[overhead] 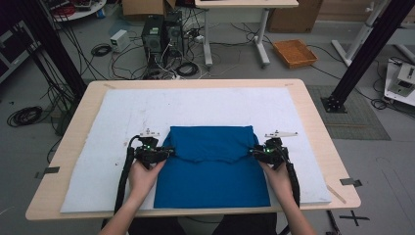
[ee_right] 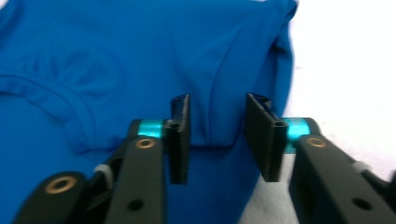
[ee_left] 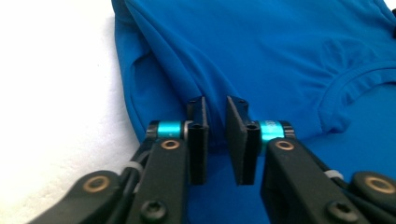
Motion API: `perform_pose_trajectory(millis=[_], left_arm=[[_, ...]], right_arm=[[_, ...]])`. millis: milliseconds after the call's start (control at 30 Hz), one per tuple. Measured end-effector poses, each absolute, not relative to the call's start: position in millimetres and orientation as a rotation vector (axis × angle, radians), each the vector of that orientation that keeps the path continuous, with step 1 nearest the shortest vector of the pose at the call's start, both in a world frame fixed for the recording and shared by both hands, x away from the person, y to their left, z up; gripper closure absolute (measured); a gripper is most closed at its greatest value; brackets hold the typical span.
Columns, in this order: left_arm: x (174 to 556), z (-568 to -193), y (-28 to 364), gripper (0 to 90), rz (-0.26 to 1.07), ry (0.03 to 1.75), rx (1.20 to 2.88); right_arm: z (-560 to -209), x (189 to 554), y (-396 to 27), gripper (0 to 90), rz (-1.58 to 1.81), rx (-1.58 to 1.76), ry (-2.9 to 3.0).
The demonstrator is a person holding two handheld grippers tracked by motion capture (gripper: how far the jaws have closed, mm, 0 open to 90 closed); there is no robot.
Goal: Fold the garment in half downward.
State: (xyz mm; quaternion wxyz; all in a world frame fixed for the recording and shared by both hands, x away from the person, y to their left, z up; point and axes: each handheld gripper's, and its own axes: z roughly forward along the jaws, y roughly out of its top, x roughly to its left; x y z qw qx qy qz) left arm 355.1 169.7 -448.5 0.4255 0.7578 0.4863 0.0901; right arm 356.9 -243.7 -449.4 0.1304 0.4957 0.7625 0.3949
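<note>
In the high view, a blue T-shirt (overhead: 213, 164) lay partly folded on the white mat (overhead: 117, 112) at the near middle of the table (overhead: 318, 127). Its far part was doubled over toward the person, and the neckline faced near. The left gripper (overhead: 169, 151) sat at the fold's left corner and the right gripper (overhead: 254, 151) at its right corner. From this height the jaw gaps were too small to read.

In the left gripper view, the left gripper (ee_left: 216, 133) stood with jaws narrowly apart around a ridge of cloth, the pads not clearly pressing it.

In the right gripper view, the right gripper (ee_right: 217, 135) had its jaws plainly open over the folded edge.

The shirt looked light, soft and limp, so it would likely sag and crease. The fold's two corners seemed the best holds. The layers under the fold were hidden.
</note>
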Motion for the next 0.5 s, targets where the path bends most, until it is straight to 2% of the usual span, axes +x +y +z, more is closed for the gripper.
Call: perform_pose_trajectory(millis=[133, 500], left_arm=[[354, -447, 170, 85.5, 0.234, 1.193, 1.889], [349, -432, 177, 86.2, 0.239, 1.153, 1.870]], right_arm=[[-447, 354, -243, 82.6, 1.155, 1.402, 2.216], [-433, 345, -247, 84.4, 1.202, 1.354, 2.179]])
